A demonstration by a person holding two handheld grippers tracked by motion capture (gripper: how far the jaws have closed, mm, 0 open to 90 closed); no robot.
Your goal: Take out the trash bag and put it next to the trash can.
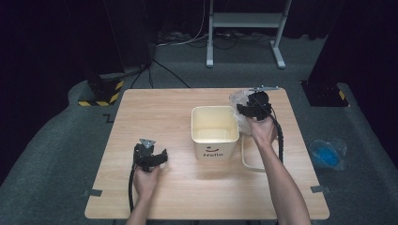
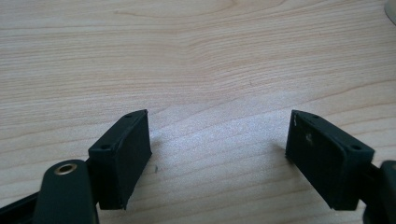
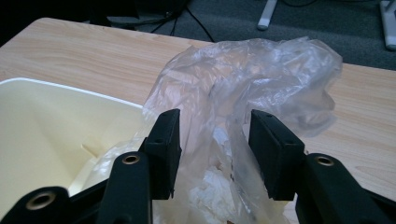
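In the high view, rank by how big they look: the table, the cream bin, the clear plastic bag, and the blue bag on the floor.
1. table
2. cream bin
3. clear plastic bag and blue bag: these look alike, and the right gripper covers part of the clear one, so no ranking.

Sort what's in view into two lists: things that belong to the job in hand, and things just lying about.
In the job:
- clear plastic bag, between the right tongs
- cream bin beside it
- left tongs, open over bare table

Lying about:
- blue item in a clear bag on the floor
- white stand behind the table
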